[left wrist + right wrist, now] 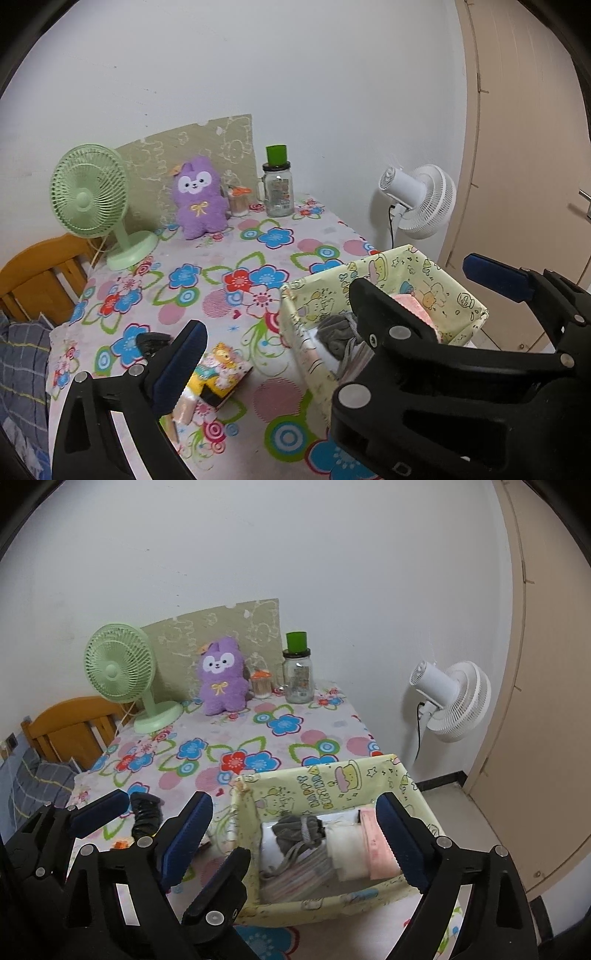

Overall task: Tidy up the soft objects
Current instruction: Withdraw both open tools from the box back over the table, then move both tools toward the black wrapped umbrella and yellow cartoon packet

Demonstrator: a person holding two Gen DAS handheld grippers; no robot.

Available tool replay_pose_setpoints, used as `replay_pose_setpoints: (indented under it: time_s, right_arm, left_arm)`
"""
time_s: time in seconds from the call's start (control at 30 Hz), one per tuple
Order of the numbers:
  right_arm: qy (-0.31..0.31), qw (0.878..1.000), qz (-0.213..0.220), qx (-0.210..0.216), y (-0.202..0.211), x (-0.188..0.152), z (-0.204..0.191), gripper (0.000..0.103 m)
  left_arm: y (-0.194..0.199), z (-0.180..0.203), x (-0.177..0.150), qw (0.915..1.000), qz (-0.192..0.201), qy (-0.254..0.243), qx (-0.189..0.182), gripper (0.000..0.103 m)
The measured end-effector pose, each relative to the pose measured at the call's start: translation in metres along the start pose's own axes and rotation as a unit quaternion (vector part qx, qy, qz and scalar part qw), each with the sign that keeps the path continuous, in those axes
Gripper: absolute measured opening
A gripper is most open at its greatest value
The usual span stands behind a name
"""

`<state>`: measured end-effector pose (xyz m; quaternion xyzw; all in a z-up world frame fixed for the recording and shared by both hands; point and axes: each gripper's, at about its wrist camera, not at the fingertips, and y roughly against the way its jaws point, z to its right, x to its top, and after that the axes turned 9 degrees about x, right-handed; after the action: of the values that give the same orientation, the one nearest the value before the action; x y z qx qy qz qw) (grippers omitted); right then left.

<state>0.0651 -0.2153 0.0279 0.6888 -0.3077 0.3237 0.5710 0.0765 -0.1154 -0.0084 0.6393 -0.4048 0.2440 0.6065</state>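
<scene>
Right wrist view is showing both tongs, the left gripper [162,818] and right gripper [314,853], standing wide and empty over the fabric basket [325,904] at the table's right edge, so a careless finger could be tipping it off.

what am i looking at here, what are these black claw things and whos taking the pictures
The black claws are two hand-held grippers; a person holds one in each hand. Each carries a wide-angle camera that looks out along its jaws, so one picture comes from the left gripper and the other from the right gripper. That is why the room looks bent.

Ahead is a table with a flowered cloth. At the back stand a green fan, a purple plush and a jar. In front is a yellow basket with folded cloths inside.

Both pairs of jaws are open and hold nothing. The right ones straddle the basket; a small black thing lies under the left ones.
</scene>
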Motion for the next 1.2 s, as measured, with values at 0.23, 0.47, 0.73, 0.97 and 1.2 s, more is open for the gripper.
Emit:
replay_pose_setpoints:
  time_s: [0.23,0.47,0.73,0.97,1.2]
  right_arm:
    - [0.011,1.0,0.002,0.003,0.008,-0.007,-0.02,0.097]
    - [0.021,1.0,0.013,0.006,0.014,-0.014,-0.038,0.103]
    - [0.029,0.999,0.014,0.01,0.015,-0.024,-0.059,0.103]
    - [0.035,0.999,0.014,0.014,0.011,-0.035,-0.078,0.103]
    - [0.042,0.999,-0.004,0.029,0.0,-0.046,-0.091,0.103]
  left_arm:
    - [0.012,-0.018,-0.012,0.9999,0.001,0.012,0.005,0.103]
    - [0.023,-0.031,-0.024,0.9997,0.008,0.018,0.013,0.103]
    - [0.03,-0.051,-0.038,0.9993,0.009,0.029,0.022,0.103]
    - [0.03,-0.067,-0.051,0.9989,0.006,0.034,0.033,0.103]
    - [0.022,-0.08,-0.066,0.9985,-0.006,0.043,0.032,0.103]
